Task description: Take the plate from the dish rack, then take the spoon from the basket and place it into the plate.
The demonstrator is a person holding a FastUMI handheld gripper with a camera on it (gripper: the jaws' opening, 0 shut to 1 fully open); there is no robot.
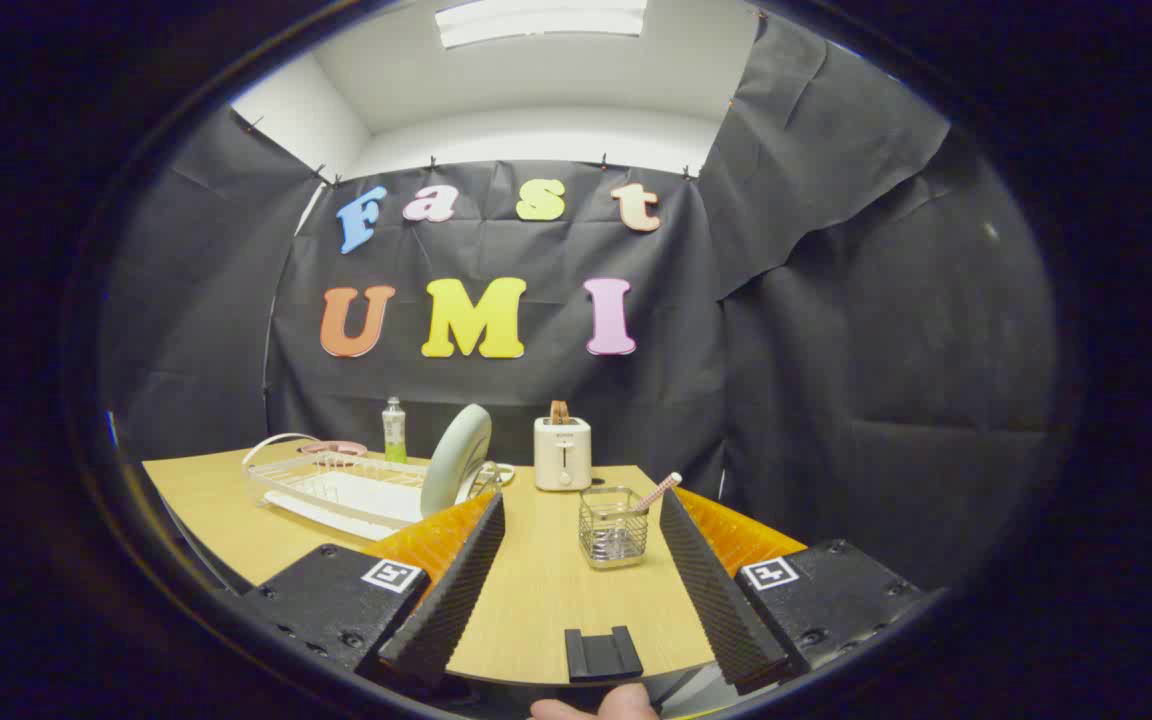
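Observation:
A pale green plate (pixel 457 458) stands on edge in the right end of a white dish rack (pixel 351 492), just beyond my left finger. A small wire basket (pixel 612 526) sits on the wooden table (pixel 546 590) between my fingers, nearer the right one. A spoon with a pink handle (pixel 659 490) leans out of the basket toward the right. My gripper (pixel 581 505) is open, fingers spread wide, with nothing between them but the table and the basket farther ahead.
A white toaster (pixel 562 452) stands at the back of the table, behind the basket. A green dish-soap bottle (pixel 394 430) and a pink dish (pixel 333 449) sit behind the rack. Black cloth walls close the booth. A fingertip (pixel 596 706) shows below the gripper.

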